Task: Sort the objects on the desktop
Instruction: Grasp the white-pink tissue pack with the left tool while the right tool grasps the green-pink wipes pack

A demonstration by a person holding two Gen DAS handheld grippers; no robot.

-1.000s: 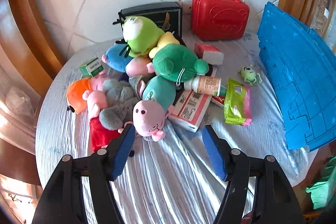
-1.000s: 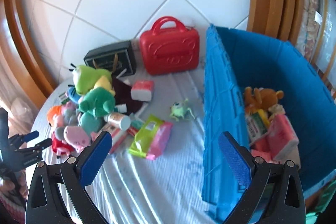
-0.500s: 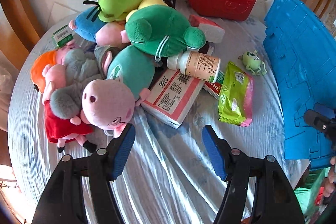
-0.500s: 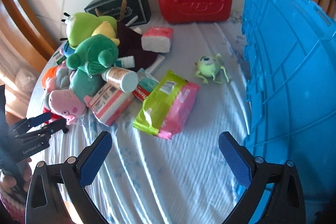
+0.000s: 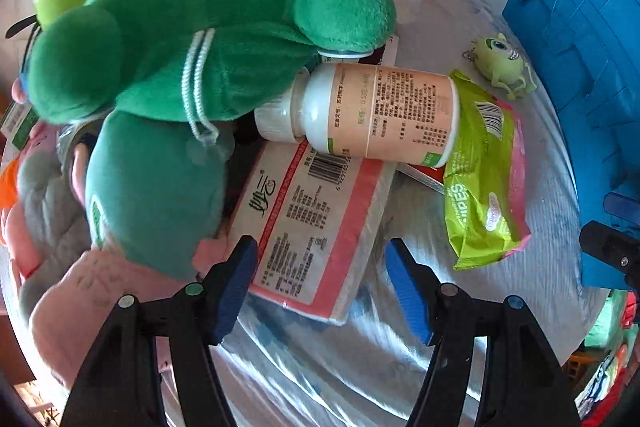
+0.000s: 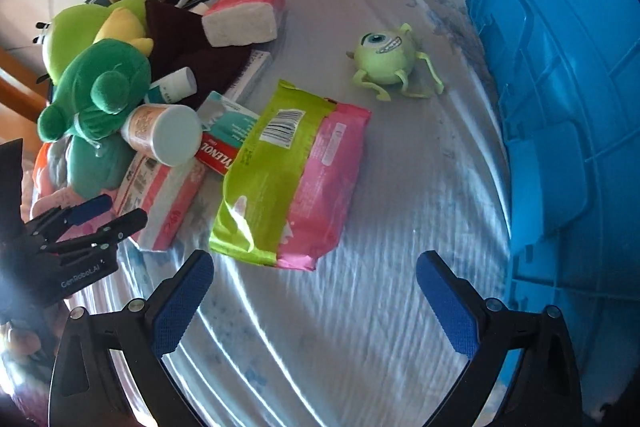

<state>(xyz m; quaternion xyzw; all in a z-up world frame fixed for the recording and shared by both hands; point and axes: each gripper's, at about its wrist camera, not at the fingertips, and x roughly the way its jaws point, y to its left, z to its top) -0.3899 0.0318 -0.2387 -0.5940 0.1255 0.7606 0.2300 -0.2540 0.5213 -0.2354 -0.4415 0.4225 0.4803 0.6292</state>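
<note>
Both hand-held grippers hang nose-down over the cluttered tabletop (image 6: 360,307), jaws spread and pinching nothing. The left hand-held gripper (image 5: 320,279), at the lower centre of its view, straddles the near corner of a flat pink-and-white tissue pack with a barcode (image 5: 316,227), which lies under a peach-labelled white plastic bottle (image 5: 376,115) and beside a dark green plush frog (image 5: 192,27) — the open stance suits a grab at that pack, by my reading. The right hand-held gripper (image 6: 316,303) sits at the bottom of its view just short of a lime-and-pink soft pack of wipes (image 6: 288,179), with a small green one-eyed monster toy (image 6: 386,61) in the upper middle and the blue plastic crate (image 6: 560,107) filling the right edge, likely the sorting destination. Compared with a second ago both have dropped much closer: the pile that sat small in mid-frame now crowds the upper left, the crate's contents have left the right view, and the jaw spacing looks unchanged.
</note>
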